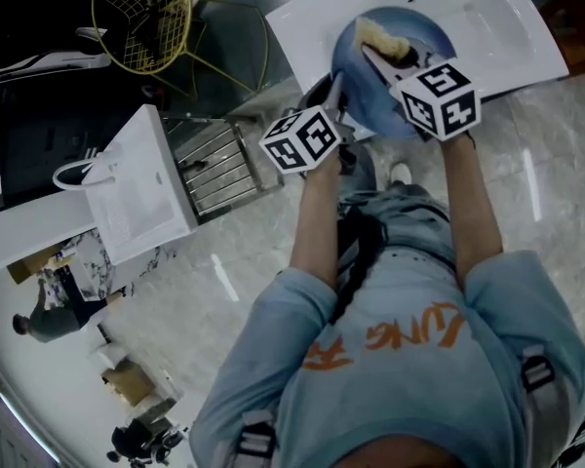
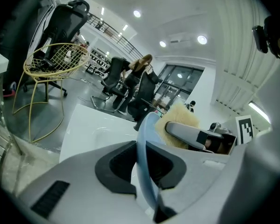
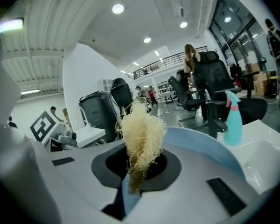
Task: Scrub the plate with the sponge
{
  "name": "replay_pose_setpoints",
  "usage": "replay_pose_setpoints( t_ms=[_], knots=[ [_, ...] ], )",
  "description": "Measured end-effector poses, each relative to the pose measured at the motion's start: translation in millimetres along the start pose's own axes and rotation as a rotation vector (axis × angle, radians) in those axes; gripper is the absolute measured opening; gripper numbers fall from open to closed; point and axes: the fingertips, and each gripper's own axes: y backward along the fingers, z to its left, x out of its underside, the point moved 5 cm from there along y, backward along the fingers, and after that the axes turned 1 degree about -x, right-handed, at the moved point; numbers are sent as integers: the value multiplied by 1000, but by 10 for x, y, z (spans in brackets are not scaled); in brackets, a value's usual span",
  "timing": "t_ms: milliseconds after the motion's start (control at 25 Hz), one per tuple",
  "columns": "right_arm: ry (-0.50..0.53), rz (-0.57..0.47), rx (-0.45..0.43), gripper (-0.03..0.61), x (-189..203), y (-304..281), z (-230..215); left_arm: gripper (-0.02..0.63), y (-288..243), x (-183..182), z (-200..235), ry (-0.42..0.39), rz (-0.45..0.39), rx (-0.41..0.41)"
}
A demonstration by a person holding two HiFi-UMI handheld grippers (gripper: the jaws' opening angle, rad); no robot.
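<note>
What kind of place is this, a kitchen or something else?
Probably an open office or lab hall, not a home kitchen: black office chairs, a mezzanine railing, and a white sink.

A white basin (image 1: 512, 22) lies on a pale marble-look floor (image 1: 224, 291). A turquoise spray bottle (image 3: 232, 120) stands upright on the basin's far edge. To the left stands a gold wire chair (image 1: 141, 13), with a metal rack (image 1: 214, 169) near it and a white rectangular unit (image 1: 136, 188) beside the rack. Beyond, a long-haired person (image 3: 190, 59) stands among black office chairs (image 3: 210, 85)
</note>
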Motion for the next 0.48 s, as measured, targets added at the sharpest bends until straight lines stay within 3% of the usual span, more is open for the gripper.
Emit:
replay_pose_setpoints(
  t_ms=[320, 480],
  knots=[
    [28, 68, -148, 32, 132, -315, 410, 31, 152, 15, 122, 4, -17, -22],
    [32, 108, -152, 32, 221, -381, 457, 32, 208, 22, 151, 1, -21, -21]
  ],
)
